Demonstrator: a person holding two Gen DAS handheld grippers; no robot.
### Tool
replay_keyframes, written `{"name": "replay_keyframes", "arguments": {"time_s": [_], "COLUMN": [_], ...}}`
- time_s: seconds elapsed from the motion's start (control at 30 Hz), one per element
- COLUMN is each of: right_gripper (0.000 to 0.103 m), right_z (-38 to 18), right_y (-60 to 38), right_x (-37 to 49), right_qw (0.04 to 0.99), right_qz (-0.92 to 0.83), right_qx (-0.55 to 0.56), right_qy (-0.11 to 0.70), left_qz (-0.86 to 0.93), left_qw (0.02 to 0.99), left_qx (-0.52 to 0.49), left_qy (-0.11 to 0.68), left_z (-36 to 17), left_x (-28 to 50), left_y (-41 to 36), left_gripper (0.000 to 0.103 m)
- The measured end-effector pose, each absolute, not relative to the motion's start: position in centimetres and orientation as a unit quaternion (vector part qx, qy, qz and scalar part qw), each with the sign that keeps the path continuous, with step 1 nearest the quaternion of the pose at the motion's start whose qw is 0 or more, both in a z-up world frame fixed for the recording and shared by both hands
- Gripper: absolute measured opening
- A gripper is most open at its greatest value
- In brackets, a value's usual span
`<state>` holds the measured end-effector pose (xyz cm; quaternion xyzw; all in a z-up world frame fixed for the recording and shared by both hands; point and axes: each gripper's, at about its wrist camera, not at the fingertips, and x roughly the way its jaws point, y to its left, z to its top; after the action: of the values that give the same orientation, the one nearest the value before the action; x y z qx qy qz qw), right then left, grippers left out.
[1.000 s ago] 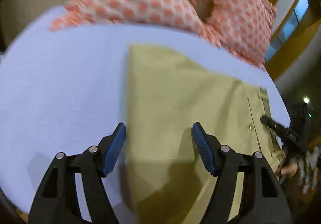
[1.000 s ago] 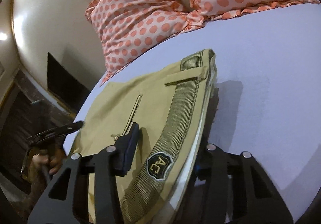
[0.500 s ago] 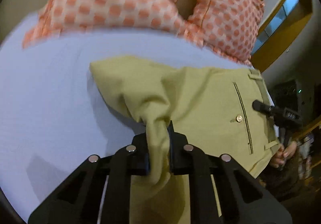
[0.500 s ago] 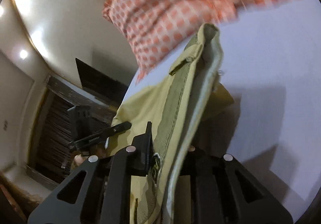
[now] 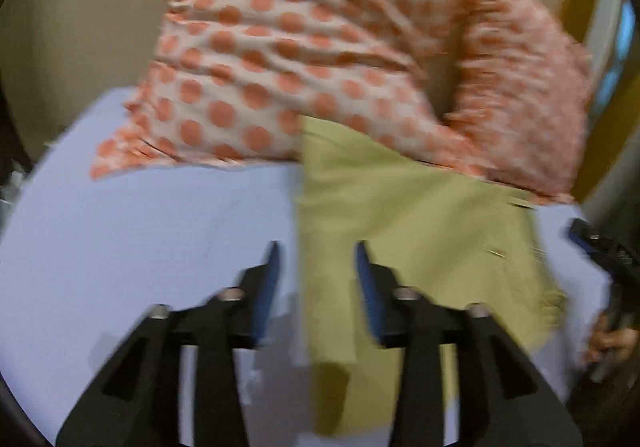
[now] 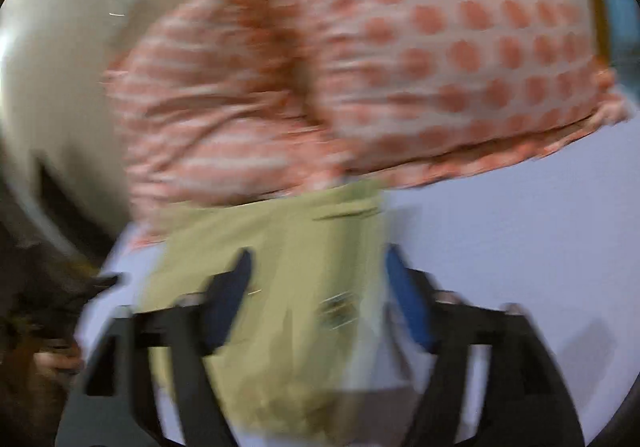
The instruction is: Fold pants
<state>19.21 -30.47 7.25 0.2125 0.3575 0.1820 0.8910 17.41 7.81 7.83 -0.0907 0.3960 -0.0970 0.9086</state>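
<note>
Both jaws had parted since half a second earlier, when each was clamped on the pants (image 5: 404, 215). Now the left hand-held gripper (image 5: 316, 283) stood wide open with the left edge of the khaki cloth lying loose between its blue pads (image 5: 266, 287), gripping nothing. Across the garment, the right hand-held gripper (image 6: 320, 295) was likewise spread wide, straddling the waistband end without pinching it. On the lavender bed (image 5: 140, 231) the pants lay folded, their far edge touching the orange polka-dot pillows (image 5: 280, 47). Motion blur smeared both views.
</note>
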Motion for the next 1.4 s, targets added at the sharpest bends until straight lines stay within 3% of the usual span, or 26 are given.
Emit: {"name": "replay_keyframes", "arguments": {"time_s": [0.1, 0.23, 0.37, 0.47, 0.6, 0.83, 1.4], "right_gripper": [0.090, 0.098, 0.098, 0.102, 0.102, 0.102, 0.102], "right_z": [6.6, 3.1, 4.6, 6.4, 5.7, 1.7, 1.4], "right_y": [-27.6, -24.5, -24.1, -23.3, -21.4, -17.7, -17.5], "right_x": [18.1, 19.4, 17.1, 12.3, 6.7, 6.8, 6.1], "right_qw": [0.863, 0.838, 0.862, 0.894, 0.910, 0.895, 0.903], "right_qz": [0.246, 0.217, 0.172, 0.144, 0.095, 0.060, 0.036], "right_qx": [0.222, 0.192, 0.143, 0.088, 0.026, -0.012, 0.002], "right_qy": [0.381, 0.462, 0.454, 0.415, 0.403, 0.441, 0.428], "left_qz": [-0.164, -0.180, -0.150, -0.097, -0.059, -0.040, -0.041], "left_qw": [0.892, 0.853, 0.866, 0.887, 0.895, 0.877, 0.892], "left_qx": [-0.096, -0.093, -0.057, -0.008, 0.022, 0.029, 0.030], "left_qy": [0.410, 0.481, 0.474, 0.451, 0.442, 0.477, 0.450], "left_z": [7.1, 3.1, 3.5, 4.9, 4.7, 1.3, 1.0], "left_x": [15.8, 17.1, 15.8, 11.7, 6.8, 5.8, 5.1], "left_y": [5.0, 1.5, 0.7, 0.9, 1.6, 1.6, 1.7], "left_gripper": [0.071, 0.077, 0.080, 0.101, 0.101, 0.101, 0.101]}}
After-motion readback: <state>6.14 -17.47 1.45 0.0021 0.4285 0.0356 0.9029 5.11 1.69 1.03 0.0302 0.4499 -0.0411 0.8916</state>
